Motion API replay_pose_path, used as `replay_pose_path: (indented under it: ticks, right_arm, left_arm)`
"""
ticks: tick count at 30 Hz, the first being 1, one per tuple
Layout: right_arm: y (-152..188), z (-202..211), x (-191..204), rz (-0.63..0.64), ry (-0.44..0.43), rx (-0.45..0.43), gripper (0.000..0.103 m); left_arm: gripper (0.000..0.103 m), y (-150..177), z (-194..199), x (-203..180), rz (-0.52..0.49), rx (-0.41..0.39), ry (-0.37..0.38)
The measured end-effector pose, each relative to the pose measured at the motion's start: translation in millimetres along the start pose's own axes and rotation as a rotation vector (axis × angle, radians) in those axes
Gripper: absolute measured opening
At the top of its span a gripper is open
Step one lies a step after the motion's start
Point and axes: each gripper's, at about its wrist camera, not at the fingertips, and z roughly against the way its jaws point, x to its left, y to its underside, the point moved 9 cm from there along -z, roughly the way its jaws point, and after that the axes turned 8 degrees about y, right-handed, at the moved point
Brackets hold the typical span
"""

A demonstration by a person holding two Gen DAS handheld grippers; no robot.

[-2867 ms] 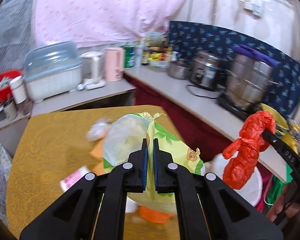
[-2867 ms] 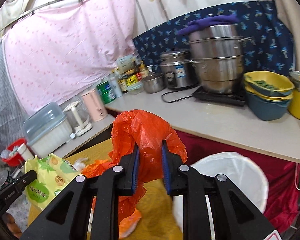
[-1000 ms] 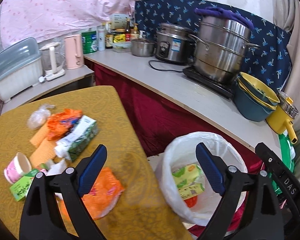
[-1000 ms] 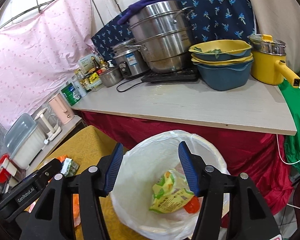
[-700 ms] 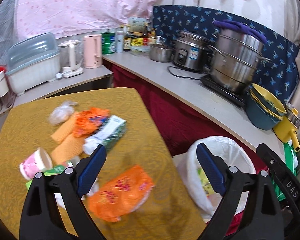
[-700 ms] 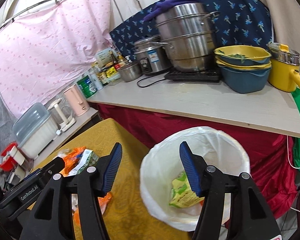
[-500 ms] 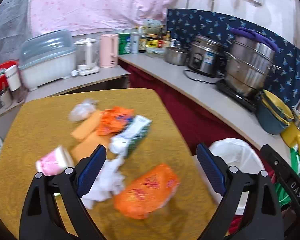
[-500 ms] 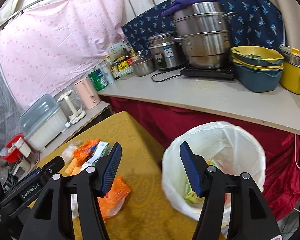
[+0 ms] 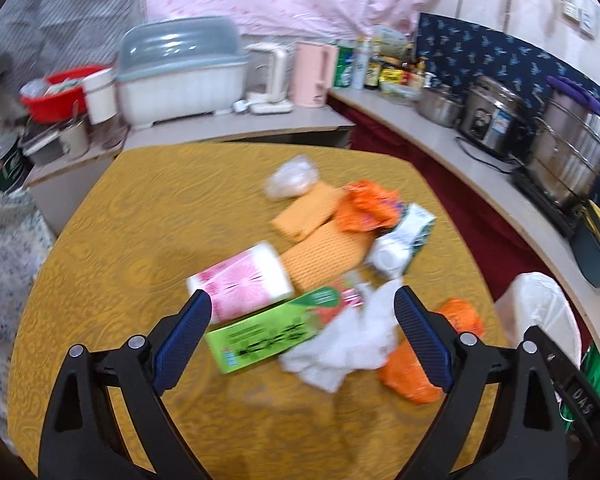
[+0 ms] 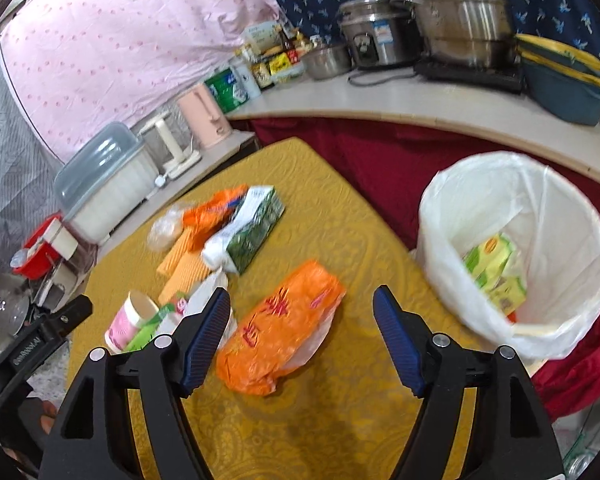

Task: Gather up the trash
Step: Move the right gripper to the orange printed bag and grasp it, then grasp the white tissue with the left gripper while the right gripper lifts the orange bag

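Trash lies on the yellow table: a pink paper cup, a green carton, crumpled white tissue, an orange bag, orange cloths, a green-white pack and a clear bag. My left gripper is open and empty above the carton and tissue. My right gripper is open and empty over the orange bag. The white-lined bin at the table's right holds a green-yellow bag.
A counter behind carries steel pots, stacked bowls, bottles and a pink kettle. A covered dish rack and red basin stand at the back left. Red cloth hangs below the counter.
Both grippers dropped their bags into the bin, opened, and swung left from the bin back over the table trash.
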Motion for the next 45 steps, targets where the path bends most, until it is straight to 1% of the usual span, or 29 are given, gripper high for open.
replay_pose_path:
  ticks: [3, 7, 12, 19, 20, 21, 22, 24, 27, 28, 30, 36, 38, 41, 43, 44, 45]
  right_arm:
    - [16, -16, 9, 0.008, 0.003, 0.042, 0.071]
    - [32, -34, 17, 0.021, 0.024, 0.079, 0.071]
    - [44, -54, 23, 0.031, 0.053, 0.114, 0.071]
    - [50, -73, 27, 0.023, 0.078, 0.144, 0.070]
    - [50, -75, 27, 0.027, 0.081, 0.147, 0.068]
    - [50, -76, 27, 0.031, 0.082, 0.149, 0.059]
    - [51, -77, 27, 0.042, 0.079, 0.153, 0.047]
    - [52, -78, 29, 0.054, 0.067, 0.165, 0.032]
    - [51, -74, 29, 0.073, 0.049, 0.155, 0.020]
    - [49, -72, 29, 0.078, 0.045, 0.149, 0.018]
    - [46, -67, 28, 0.082, 0.044, 0.134, 0.017]
    - [33, -51, 16, 0.055, 0.035, 0.099, 0.017]
    - [29, -47, 12, 0.045, 0.034, 0.092, 0.017]
    - [23, -41, 6, 0.037, 0.033, 0.079, 0.017]
    - [21, -37, 2, 0.032, 0.032, 0.071, 0.017]
    - [19, -34, 1, 0.030, 0.031, 0.066, 0.017]
    - [18, -32, 0, 0.027, 0.029, 0.062, 0.017]
  left_arm:
    - [0.088, 5, -1, 20, 0.023, 0.012, -0.019]
    - [0.088, 12, -5, 35, 0.044, 0.029, -0.029]
    - [0.088, 21, -14, 39, 0.053, 0.053, -0.017]
    - [0.088, 32, -28, 27, 0.043, 0.089, 0.020]
    - [0.088, 33, -30, 24, 0.036, 0.095, 0.024]
    - [0.088, 35, -32, 21, 0.028, 0.099, 0.029]
    - [0.088, 37, -34, 17, 0.020, 0.106, 0.036]
    - [0.088, 39, -37, 11, 0.012, 0.113, 0.049]
    - [0.088, 43, -43, 2, 0.000, 0.132, 0.070]
    - [0.088, 45, -46, -1, -0.003, 0.138, 0.076]
    - [0.088, 48, -52, -6, -0.007, 0.155, 0.083]
    - [0.087, 49, -62, -18, 0.001, 0.161, 0.106]
    - [0.084, 49, -63, -23, -0.010, 0.163, 0.111]
    - [0.067, 52, -66, -31, -0.027, 0.180, 0.124]
    - [0.048, 55, -68, -34, -0.036, 0.196, 0.131]
    - [0.041, 56, -68, -35, -0.038, 0.200, 0.137]
    - [0.028, 57, -67, -36, -0.039, 0.203, 0.142]
